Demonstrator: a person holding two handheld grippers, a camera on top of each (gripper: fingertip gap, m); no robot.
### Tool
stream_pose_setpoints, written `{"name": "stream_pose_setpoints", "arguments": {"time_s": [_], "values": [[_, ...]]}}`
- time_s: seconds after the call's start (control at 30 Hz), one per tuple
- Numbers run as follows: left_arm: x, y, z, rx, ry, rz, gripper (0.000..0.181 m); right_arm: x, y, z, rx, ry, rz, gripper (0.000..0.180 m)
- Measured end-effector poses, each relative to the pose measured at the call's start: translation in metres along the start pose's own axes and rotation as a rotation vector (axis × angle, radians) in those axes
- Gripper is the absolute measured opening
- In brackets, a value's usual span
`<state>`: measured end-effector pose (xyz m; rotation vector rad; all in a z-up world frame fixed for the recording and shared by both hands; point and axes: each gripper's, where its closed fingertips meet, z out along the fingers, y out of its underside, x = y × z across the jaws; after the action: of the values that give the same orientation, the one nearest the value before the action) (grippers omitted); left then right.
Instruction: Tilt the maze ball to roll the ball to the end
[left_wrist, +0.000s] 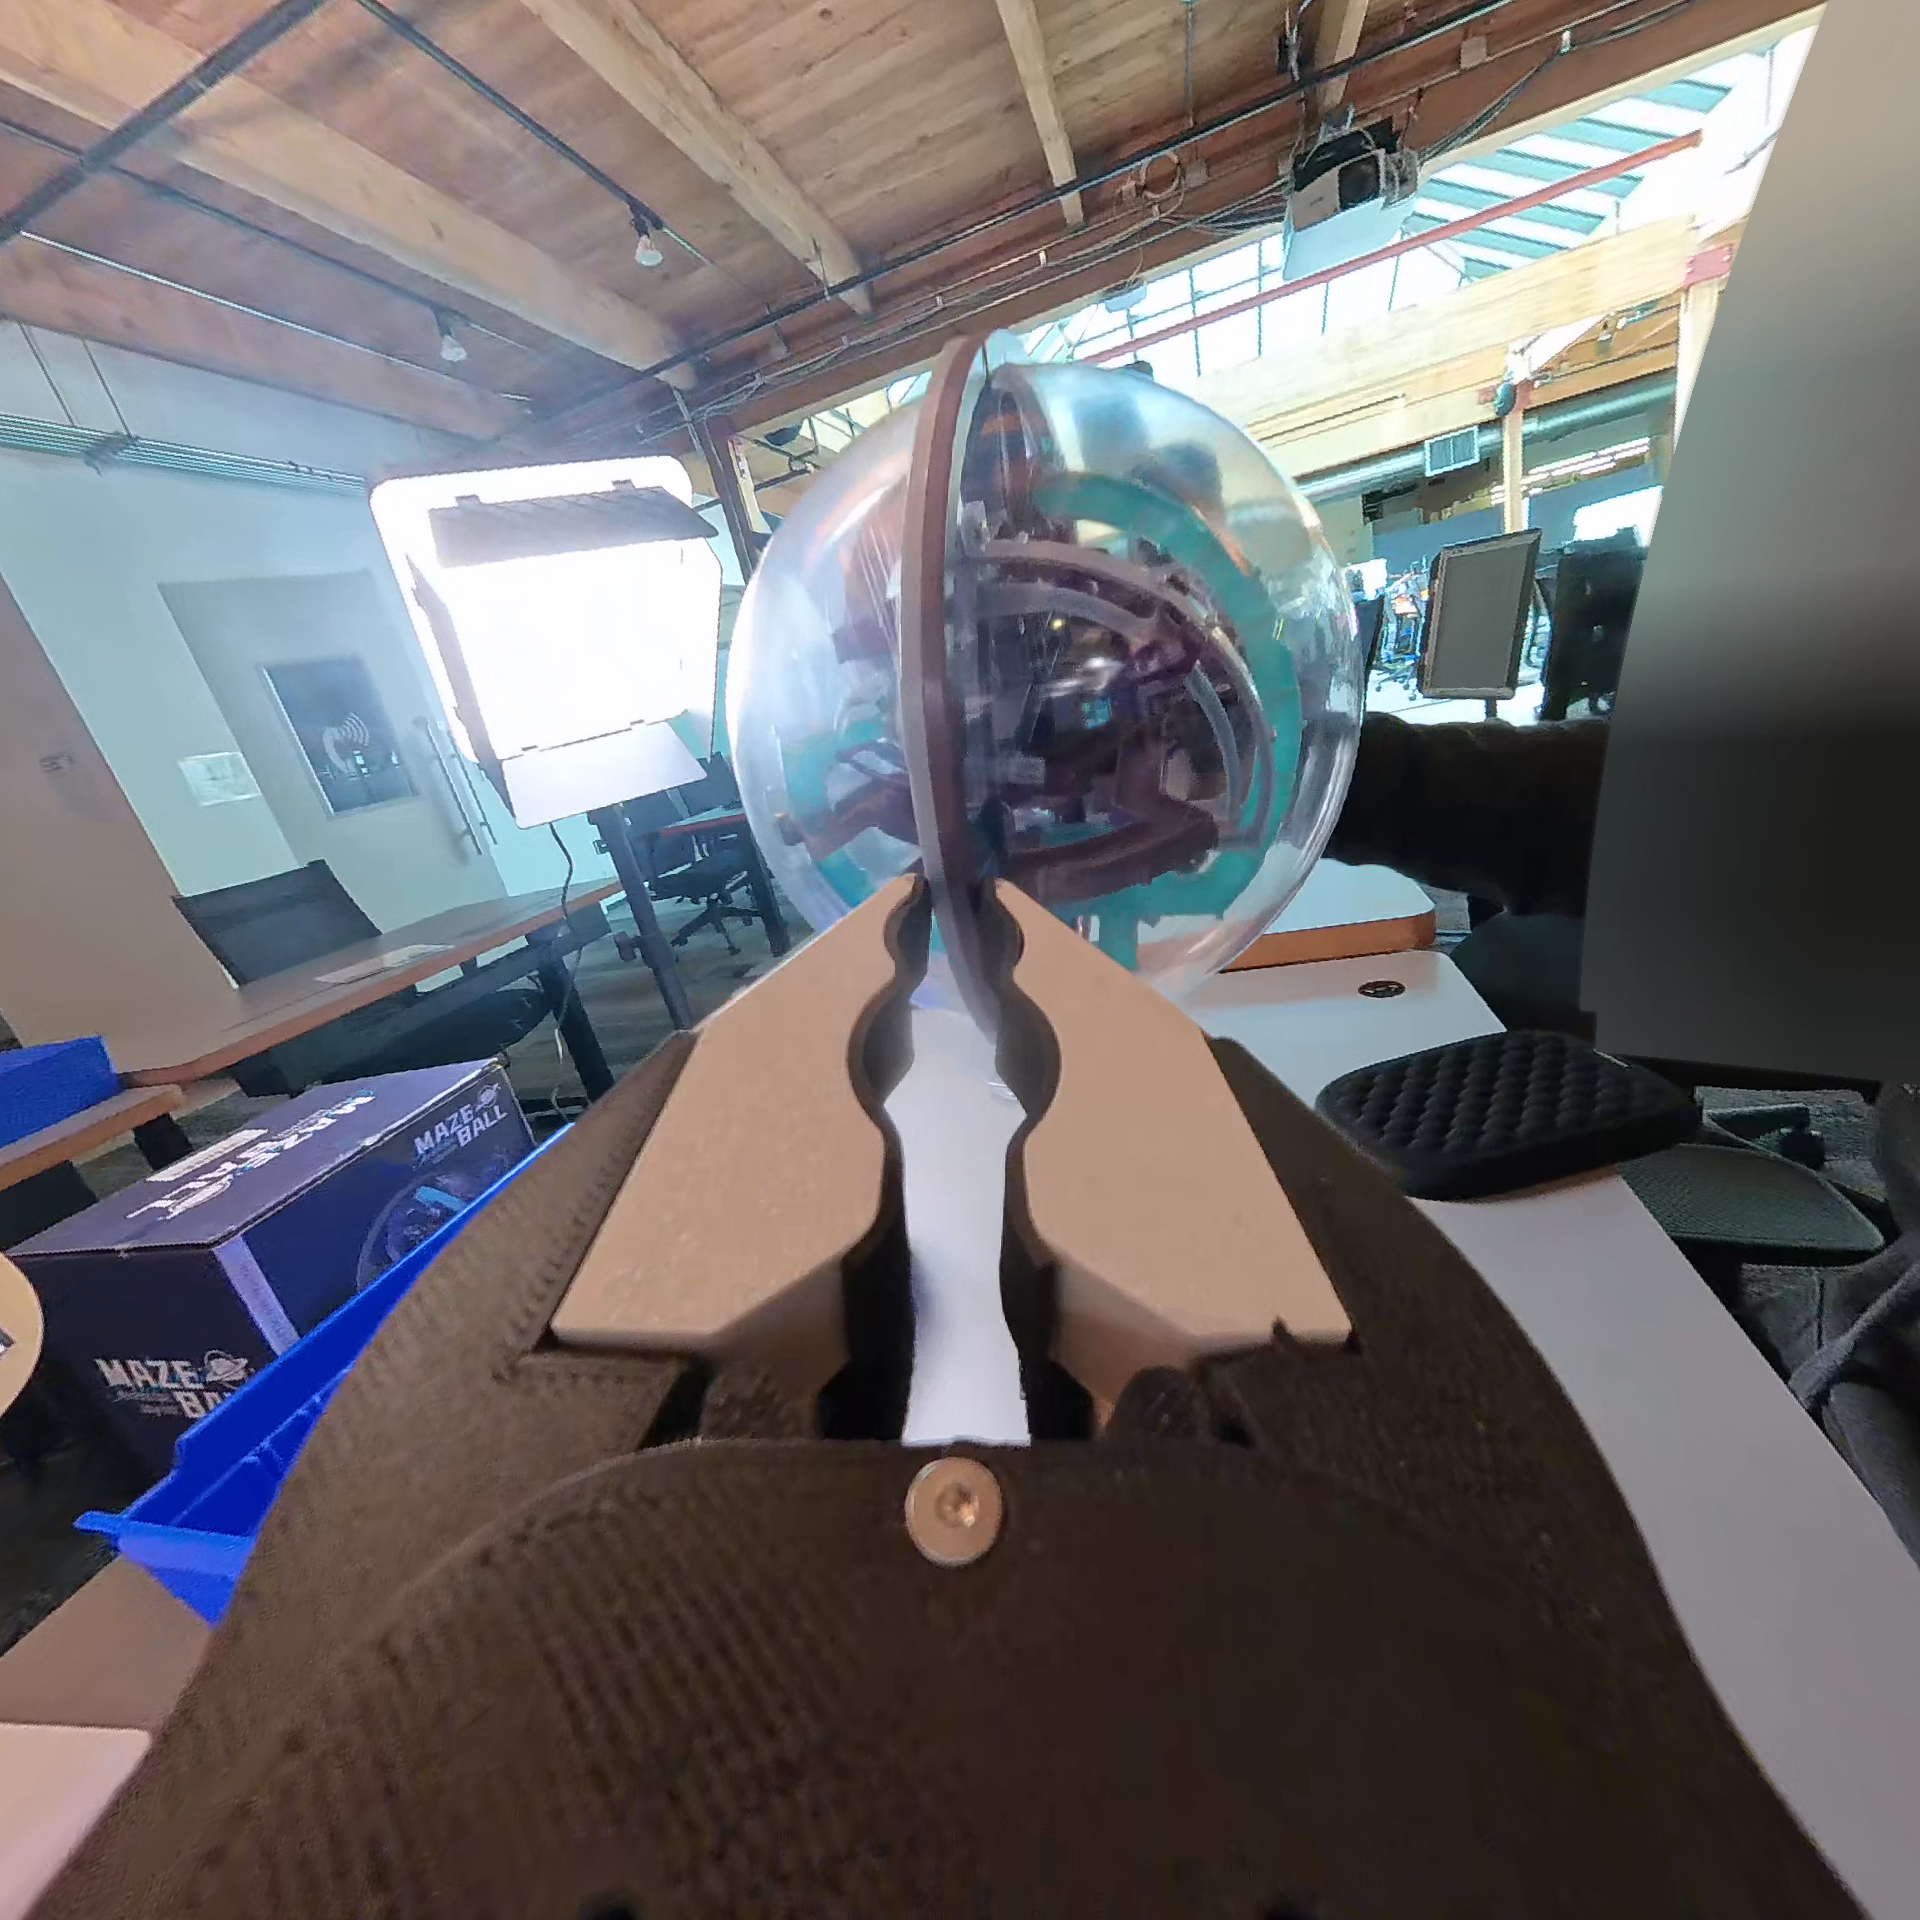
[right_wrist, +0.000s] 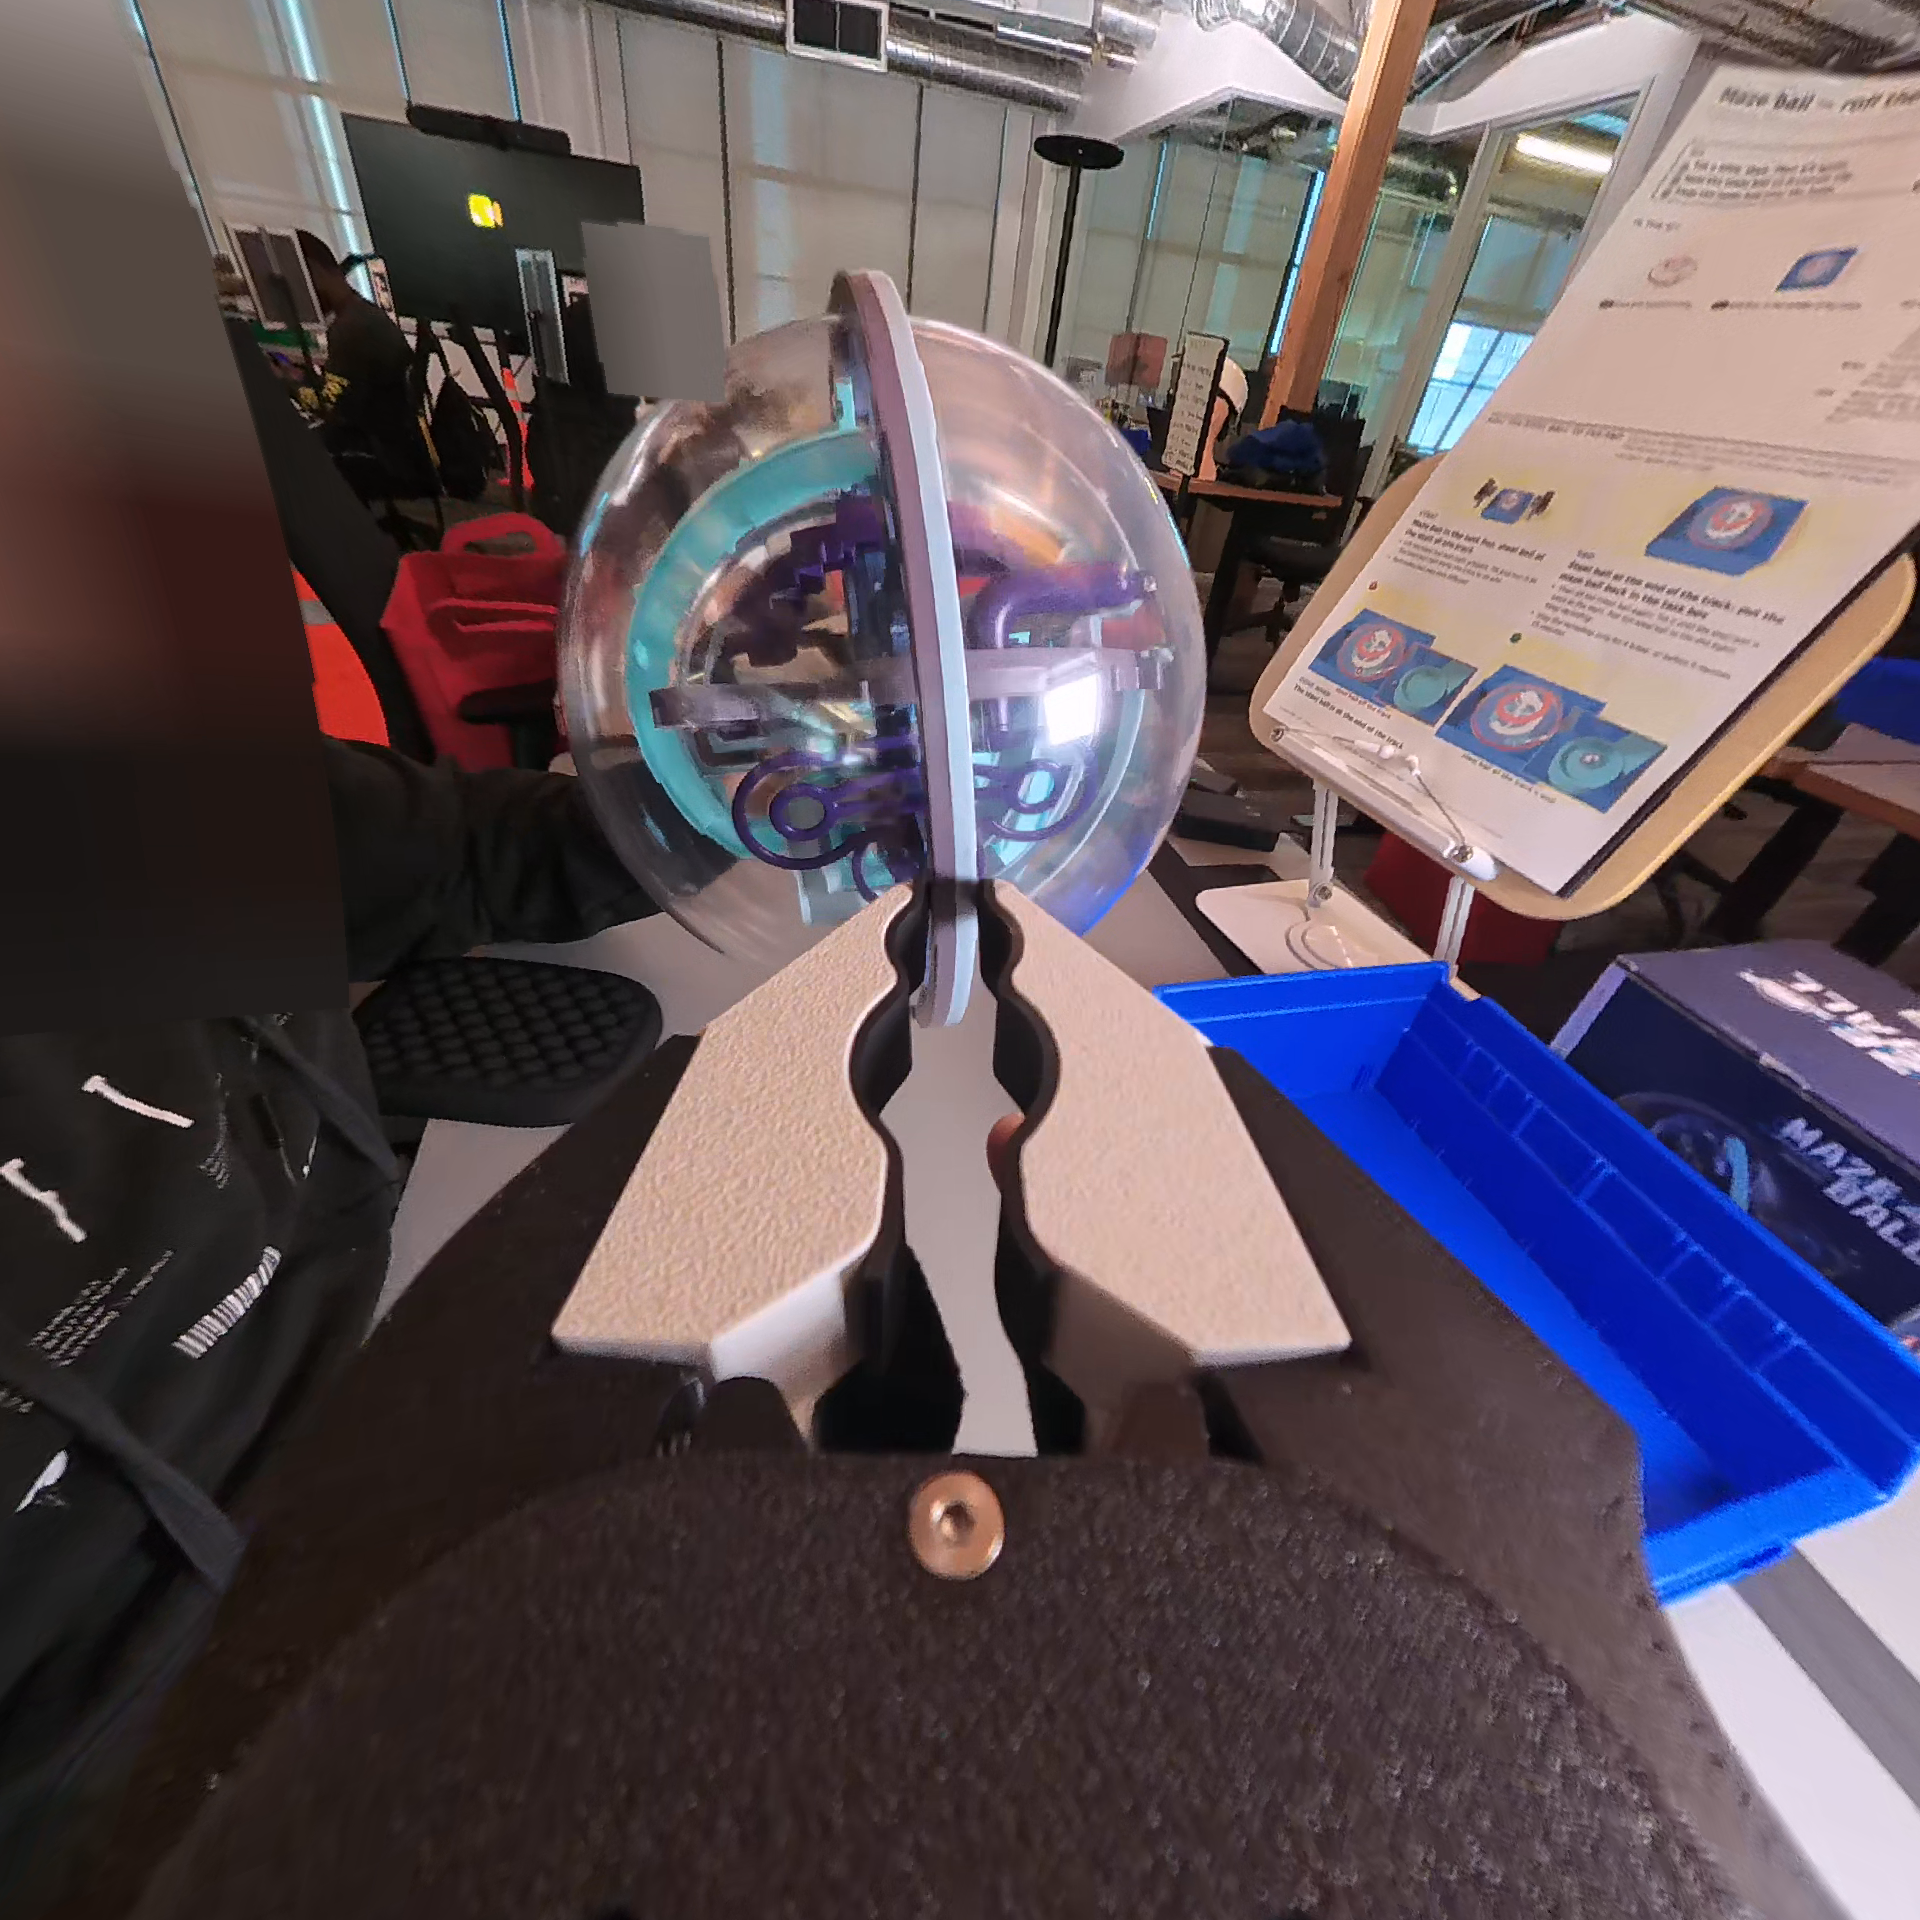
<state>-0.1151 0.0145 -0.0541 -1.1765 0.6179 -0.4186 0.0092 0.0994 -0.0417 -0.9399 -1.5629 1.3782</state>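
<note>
The maze ball (left_wrist: 1049, 665) is a clear plastic sphere with teal, purple and grey tracks inside and a flat rim around its middle. It is held up above the white table (left_wrist: 1621, 1382). My left gripper (left_wrist: 958, 896) is shut on the rim at the ball's lower edge. In the right wrist view the maze ball (right_wrist: 883, 644) stands the same way, and my right gripper (right_wrist: 948, 896) is shut on its grey rim from the opposite side. The rim stands almost upright in both views. I cannot make out the small ball inside.
A blue bin (right_wrist: 1507, 1174) lies on the table, with the dark maze ball box (right_wrist: 1787, 1122) beside it; both also show in the left wrist view, the bin (left_wrist: 312, 1423) and the box (left_wrist: 260, 1236). An instruction sheet on a stand (right_wrist: 1600, 520) is at right. A person's dark sleeve (left_wrist: 1475, 800) is behind the ball.
</note>
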Motion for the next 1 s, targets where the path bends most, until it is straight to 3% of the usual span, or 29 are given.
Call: {"name": "stream_pose_setpoints", "arguments": {"time_s": [0.63,1.0], "values": [[-0.018,-0.002,-0.005,0.012,-0.076,0.019,0.007,0.004,-0.046,0.018,-0.09,0.002,-0.157,0.007],[-0.014,-0.026,-0.013,0.076,-0.104,0.098,0.007,0.006,-0.035,0.021,0.046,-0.05,-0.165,0.007]]}}
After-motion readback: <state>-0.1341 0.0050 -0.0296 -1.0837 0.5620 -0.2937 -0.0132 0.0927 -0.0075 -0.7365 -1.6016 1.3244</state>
